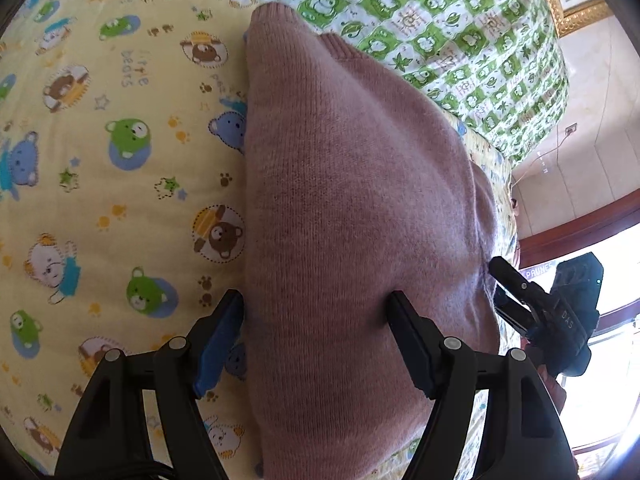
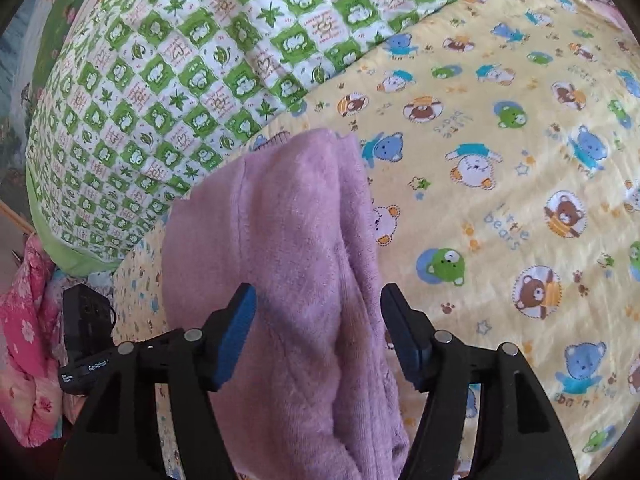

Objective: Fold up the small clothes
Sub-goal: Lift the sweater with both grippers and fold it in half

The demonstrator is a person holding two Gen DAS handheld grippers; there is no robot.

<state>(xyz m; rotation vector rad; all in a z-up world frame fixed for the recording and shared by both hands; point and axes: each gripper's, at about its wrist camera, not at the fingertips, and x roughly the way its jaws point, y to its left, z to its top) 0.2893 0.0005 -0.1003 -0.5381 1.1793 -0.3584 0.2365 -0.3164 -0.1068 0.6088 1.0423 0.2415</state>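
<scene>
Pink knit sweater (image 1: 352,208) lies folded in a long strip on the yellow bear-print sheet (image 1: 120,184) of a bed, ribbed end pointing toward the green-and-white quilt (image 1: 440,32) bunched at the far side. Left claw (image 1: 316,300) released, jaws wide: blue-padded finger (image 1: 218,344) sits just off the sweater's left edge, over the sheet; other finger over the knit itself, nothing pinched. Right claw (image 2: 318,294) also released, jaws apart w/ the sweater (image 2: 280,240) running between them; fabric bulges up in soft folds between the fingers but pads don't press it. Whether fingertips touch the cloth, can't tell. In right-wrist view the sweater looks fuzzier, paler pink, w/ a lengthwise seam ridge, far end reaching near the quilt (image 2: 180,80) edge. Sheet (image 2: 500,200) w/ "little bears" print spreads wide to the right of it. Right claw unit visible in left-wrist view at the sweater's right edge, black body, partly held by a hand (image 1: 554,384). Pink floral fabric (image 2: 24,340) piled off the bed's left edge. Gold picture frame (image 1: 560,4) on the wall beyond the quilt.
</scene>
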